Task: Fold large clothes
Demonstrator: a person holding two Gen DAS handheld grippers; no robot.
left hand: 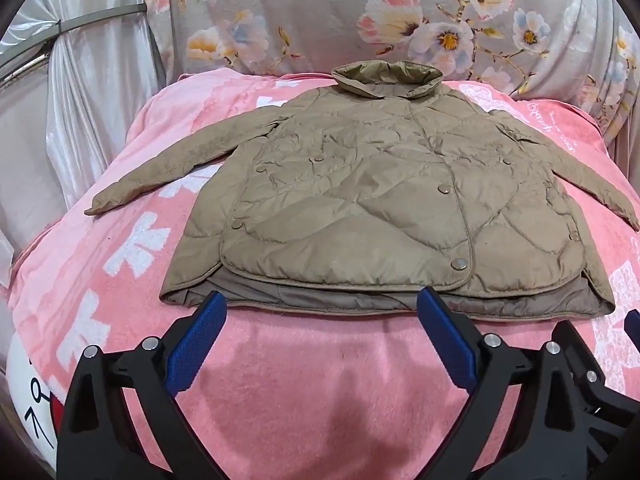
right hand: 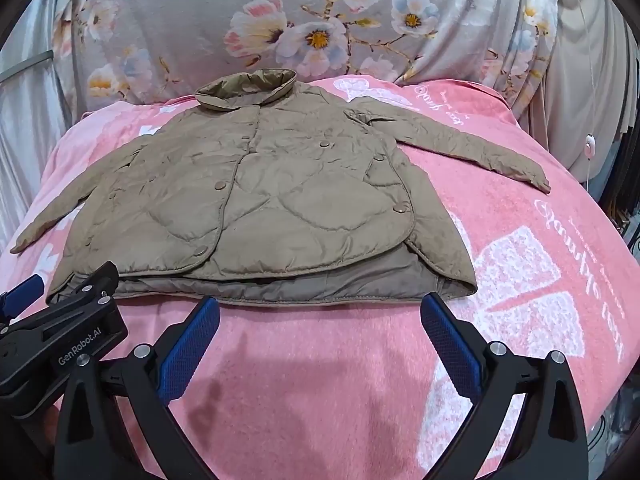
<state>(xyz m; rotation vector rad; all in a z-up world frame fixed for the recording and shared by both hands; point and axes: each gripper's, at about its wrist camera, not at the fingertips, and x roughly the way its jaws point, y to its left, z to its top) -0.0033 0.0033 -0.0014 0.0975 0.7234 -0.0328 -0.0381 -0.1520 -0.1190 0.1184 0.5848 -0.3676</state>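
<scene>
Jacket (left hand: pixel 360 200) lies flat and face up on the pink blanket (left hand: pixel 300 380), snaps done up, collar (left hand: pixel 386 78) at the far end by the floral pillow (left hand: pixel 360 12), hem (left hand: pixel 340 300) at the near edge. Both sleeves are spread out: left sleeve (left hand: pixel 160 176) runs out to the left, right sleeve (right hand: pixel 472 148) angles out to the far right. No fold made yet, so I'd call this the very start: approach before the first grasp.

Left claw (left hand: pixel 320 312) hangs just short of the hem, spread wide, nothing between its fingers (left hand: pixel 200 336). Right claw (right hand: pixel 320 316) sits beside it, also spread wide and empty, fingertips (right hand: pixel 448 332) close to the hem but I can't tell if they touch. The two are near each other, both aimed at the middle of the hem.

Next move, my read: pick up a sleeve or a side edge and bring it over the body. That means the claws have to separate and travel out, since the cuffs are well apart from where they sit now. Quilted shell looks slippery and puffy, so pinch deep.
</scene>
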